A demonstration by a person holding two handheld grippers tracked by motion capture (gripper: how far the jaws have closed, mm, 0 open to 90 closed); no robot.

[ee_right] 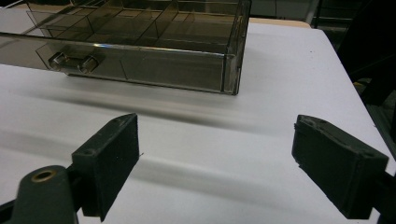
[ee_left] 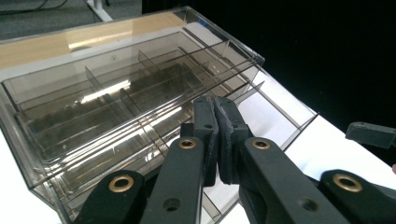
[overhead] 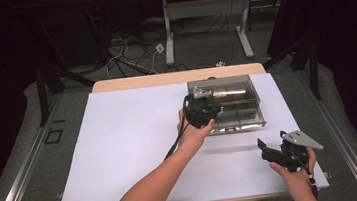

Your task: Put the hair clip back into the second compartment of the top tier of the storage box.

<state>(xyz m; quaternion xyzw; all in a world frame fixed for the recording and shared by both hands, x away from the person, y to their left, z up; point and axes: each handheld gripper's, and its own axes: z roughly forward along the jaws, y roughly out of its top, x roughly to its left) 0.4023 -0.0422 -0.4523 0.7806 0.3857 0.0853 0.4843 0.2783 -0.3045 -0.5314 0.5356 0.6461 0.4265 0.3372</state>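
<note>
A smoky clear plastic organiser box (overhead: 248,109) with several divided compartments sits at the far right of the white tabletop (overhead: 131,150). Its compartments look empty. My left gripper (overhead: 206,110) hovers at the box's left front corner. In the left gripper view its jaws (ee_left: 215,105) are pressed together with nothing between them, over the box (ee_left: 93,88) near its front wall. My right gripper (overhead: 266,152) rests low near the table's front right, pointing toward the box. Its jaws (ee_right: 215,149) stand wide apart and empty, short of the box (ee_right: 177,60) and its front latch (ee_right: 74,63).
The white tabletop spreads to the left and front of the box. A wooden edge (overhead: 164,78) shows behind it. Beyond are a floor with cables (overhead: 126,55) and another table's legs (overhead: 168,36). One jaw of the right gripper (ee_left: 373,134) is seen past the box.
</note>
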